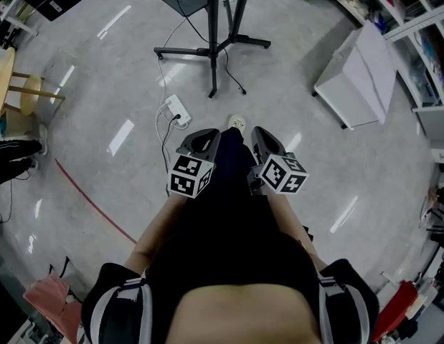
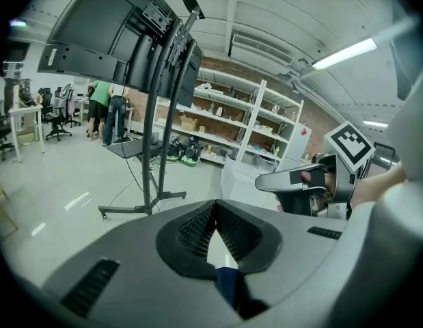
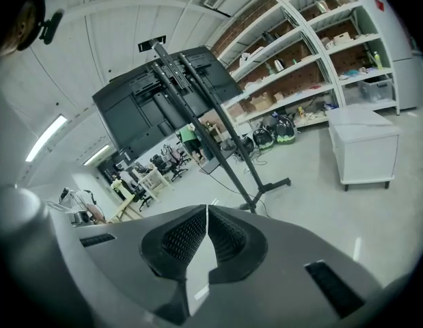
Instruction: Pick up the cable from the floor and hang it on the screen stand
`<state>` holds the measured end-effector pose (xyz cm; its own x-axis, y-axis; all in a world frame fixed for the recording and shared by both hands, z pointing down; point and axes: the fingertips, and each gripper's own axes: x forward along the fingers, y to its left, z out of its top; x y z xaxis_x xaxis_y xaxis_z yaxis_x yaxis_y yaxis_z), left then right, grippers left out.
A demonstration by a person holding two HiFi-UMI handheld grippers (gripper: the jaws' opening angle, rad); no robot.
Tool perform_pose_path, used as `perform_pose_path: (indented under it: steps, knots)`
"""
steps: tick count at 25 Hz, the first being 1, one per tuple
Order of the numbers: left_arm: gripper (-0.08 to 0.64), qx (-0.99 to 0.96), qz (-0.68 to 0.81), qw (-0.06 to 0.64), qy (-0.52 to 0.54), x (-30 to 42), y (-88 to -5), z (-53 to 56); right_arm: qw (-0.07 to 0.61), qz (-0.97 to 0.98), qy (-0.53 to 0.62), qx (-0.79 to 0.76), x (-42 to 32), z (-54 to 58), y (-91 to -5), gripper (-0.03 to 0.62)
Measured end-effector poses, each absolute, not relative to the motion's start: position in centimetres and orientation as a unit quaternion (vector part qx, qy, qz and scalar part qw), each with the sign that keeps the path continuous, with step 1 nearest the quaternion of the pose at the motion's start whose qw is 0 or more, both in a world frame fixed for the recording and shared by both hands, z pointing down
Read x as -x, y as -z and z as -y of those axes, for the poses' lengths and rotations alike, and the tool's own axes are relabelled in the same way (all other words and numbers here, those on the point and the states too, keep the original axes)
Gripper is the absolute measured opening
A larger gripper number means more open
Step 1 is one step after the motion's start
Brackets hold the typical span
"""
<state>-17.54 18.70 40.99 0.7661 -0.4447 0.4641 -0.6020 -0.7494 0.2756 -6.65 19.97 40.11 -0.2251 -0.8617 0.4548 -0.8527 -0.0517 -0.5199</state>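
Observation:
In the head view the black screen stand [image 1: 212, 45] rises from its floor base at the top centre. A white power strip [image 1: 177, 110] lies in front of it, and a thin black cable [image 1: 163, 143] trails from the strip over the grey floor. I hold both grippers close to my body, well short of the cable. My left gripper [image 1: 207, 137] is shut with nothing in it, and so is my right gripper [image 1: 259, 136]. In the left gripper view the stand [image 2: 158, 125] is ahead past the closed left gripper [image 2: 215, 203]. In the right gripper view the stand [image 3: 218, 125] lies beyond the right gripper [image 3: 208, 208].
A white cabinet [image 1: 359, 74] stands on the floor at the right, with shelving [image 1: 415, 20] behind it. A wooden stool [image 1: 28, 92] and a table edge are at the left, and a red line [image 1: 92, 203] crosses the floor. People stand far off near desks [image 2: 105, 108].

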Motion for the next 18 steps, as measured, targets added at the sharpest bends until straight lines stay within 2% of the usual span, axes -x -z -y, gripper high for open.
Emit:
perform_pose_path:
  steps: [5,18]
  knots:
    - [0.008,-0.914,0.278,0.216,-0.202,15.2,-41.6,-15.7,0.006,-0.684,0.374,0.627,4.0,-17.1,-40.7,0.025]
    - [0.008,-0.913,0.232,0.228,-0.245,3.8,-43.2,-5.6,0.029,-0.683,0.399,0.611,-5.7,-5.9,-42.9,0.025]
